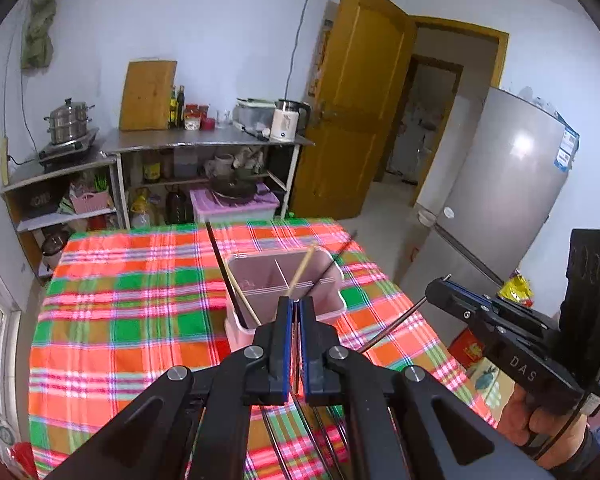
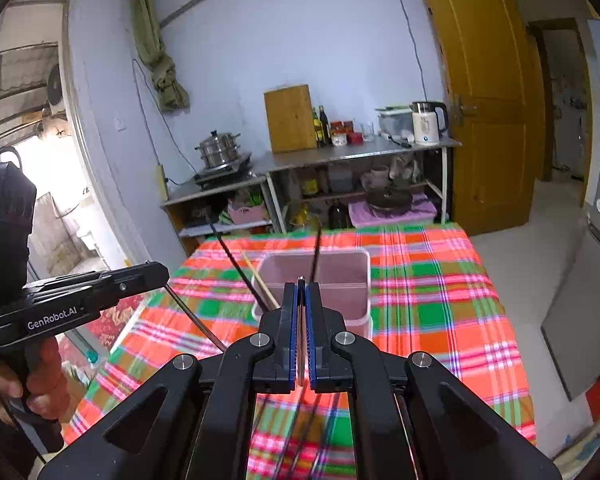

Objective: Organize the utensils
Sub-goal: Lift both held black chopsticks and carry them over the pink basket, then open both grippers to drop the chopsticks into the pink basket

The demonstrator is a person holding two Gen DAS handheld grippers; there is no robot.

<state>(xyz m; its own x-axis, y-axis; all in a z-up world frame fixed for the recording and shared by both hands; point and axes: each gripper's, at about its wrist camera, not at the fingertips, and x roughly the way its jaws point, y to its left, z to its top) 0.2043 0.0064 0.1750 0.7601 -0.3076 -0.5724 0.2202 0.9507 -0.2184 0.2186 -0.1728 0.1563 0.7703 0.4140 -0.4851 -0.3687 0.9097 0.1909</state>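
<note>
Both grippers hang over a table spread with a plaid cloth (image 1: 132,320) of red, green and orange; on that cloth stands a pink holder (image 1: 284,280), a box split by thin white dividers into compartments, seen in the right wrist view as a plain pink tub (image 2: 320,280); the left gripper (image 1: 296,304) has its blue-lined fingers pressed together on a dark chopstick (image 1: 340,258) that slants up and to the right over the holder's far corner, its tip out past the rim; the right gripper (image 2: 301,282) is likewise pressed together, pinching a dark chopstick (image 2: 317,252) that rises almost straight up above the tub; in the left wrist view the right gripper (image 1: 436,286) shows from the side at the right edge, with the thin rod (image 1: 392,330) trailing back from it toward the cloth; a pale wooden chopstick (image 1: 304,264) and another dark stick (image 1: 220,260) lean in the holder's left part, their tops out over the rim; more dark sticks (image 2: 284,432) lie on the cloth below the grippers, blurred and partly hidden; behind the table is a steel counter (image 1: 204,142) with a cutting board (image 1: 148,96), a kettle (image 1: 288,120) and a steamer pot (image 1: 68,120); a grey fridge (image 1: 500,208) stands to the right beside an open wooden door (image 1: 352,112).
</note>
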